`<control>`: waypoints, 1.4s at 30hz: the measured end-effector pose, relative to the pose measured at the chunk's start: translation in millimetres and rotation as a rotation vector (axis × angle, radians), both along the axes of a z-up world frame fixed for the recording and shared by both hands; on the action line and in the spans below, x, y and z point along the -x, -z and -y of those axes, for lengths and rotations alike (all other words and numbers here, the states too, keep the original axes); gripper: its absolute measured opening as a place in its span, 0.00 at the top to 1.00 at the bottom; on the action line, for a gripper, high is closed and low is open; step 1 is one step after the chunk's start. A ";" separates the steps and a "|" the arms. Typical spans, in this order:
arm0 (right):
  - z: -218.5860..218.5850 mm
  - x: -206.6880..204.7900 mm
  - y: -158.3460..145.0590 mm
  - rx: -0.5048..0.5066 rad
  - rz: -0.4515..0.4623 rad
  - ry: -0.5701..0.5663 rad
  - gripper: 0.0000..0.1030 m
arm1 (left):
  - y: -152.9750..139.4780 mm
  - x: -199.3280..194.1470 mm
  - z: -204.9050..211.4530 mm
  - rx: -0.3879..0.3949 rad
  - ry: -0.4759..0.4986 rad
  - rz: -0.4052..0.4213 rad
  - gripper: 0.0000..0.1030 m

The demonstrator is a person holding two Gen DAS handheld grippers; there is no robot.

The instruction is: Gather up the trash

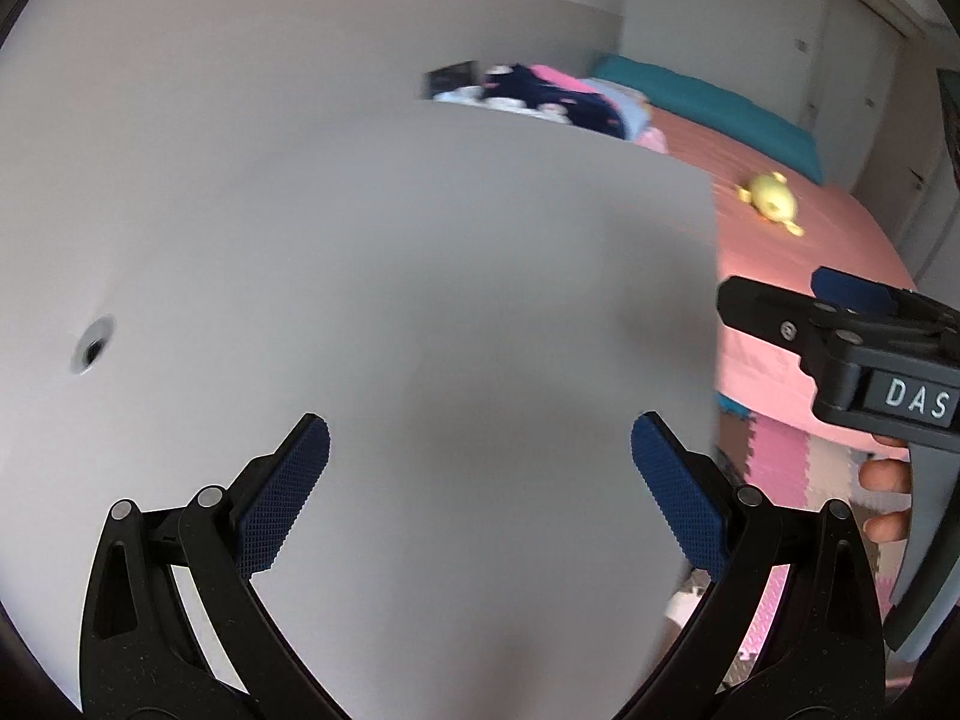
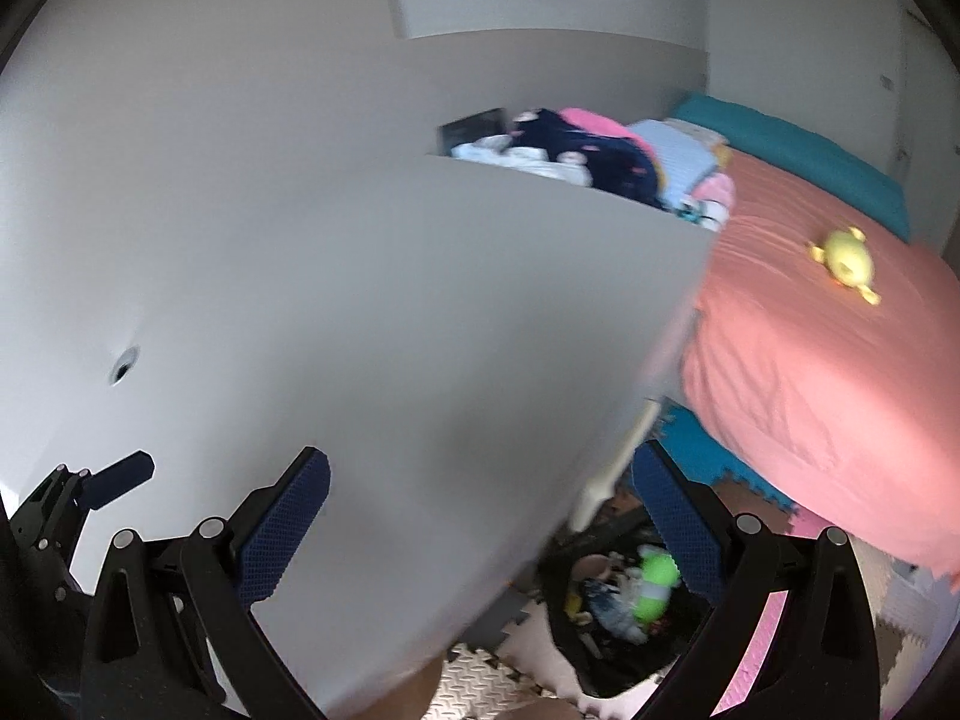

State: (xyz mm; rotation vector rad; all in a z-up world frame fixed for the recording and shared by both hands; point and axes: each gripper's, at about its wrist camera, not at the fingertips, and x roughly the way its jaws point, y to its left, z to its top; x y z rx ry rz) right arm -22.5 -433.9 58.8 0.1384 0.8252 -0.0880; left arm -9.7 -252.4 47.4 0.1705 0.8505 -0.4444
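Note:
My left gripper (image 1: pixel 480 438) is open over a bare white table (image 1: pixel 420 240), with nothing between its blue pads. My right gripper (image 2: pixel 480 474) is open too, over the table's right edge (image 2: pixel 672 360), and holds nothing. Below that edge a black bin (image 2: pixel 558 594) stands on the floor, holding mixed trash including a green piece (image 2: pixel 657 576). The right gripper (image 1: pixel 780 294) also shows at the right of the left wrist view, with a hand (image 1: pixel 882 474) beneath it. One finger (image 2: pixel 120 480) of the left gripper shows at the right wrist view's left edge. I see no loose trash on the table.
A small round hole (image 1: pixel 93 345) is in the table at the left. To the right is a bed with a pink cover (image 2: pixel 810 360), a yellow plush toy (image 2: pixel 846 261), a teal pillow (image 1: pixel 708 102) and piled clothes (image 2: pixel 582 156). Foam mats (image 2: pixel 474 684) cover the floor.

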 end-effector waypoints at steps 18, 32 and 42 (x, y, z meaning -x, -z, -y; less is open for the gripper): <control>-165.6 -33.4 37.2 -0.015 -0.036 -0.223 0.02 | 24.0 0.0 -181.3 -0.028 -0.299 -0.038 0.05; -226.8 -27.3 80.5 0.030 -0.083 -0.237 0.03 | 55.0 -3.4 -247.9 -0.008 -0.406 -0.073 0.05; -234.8 -33.1 86.1 0.045 -0.103 -0.223 0.02 | 58.7 -4.4 -246.5 -0.042 -0.406 -0.086 0.05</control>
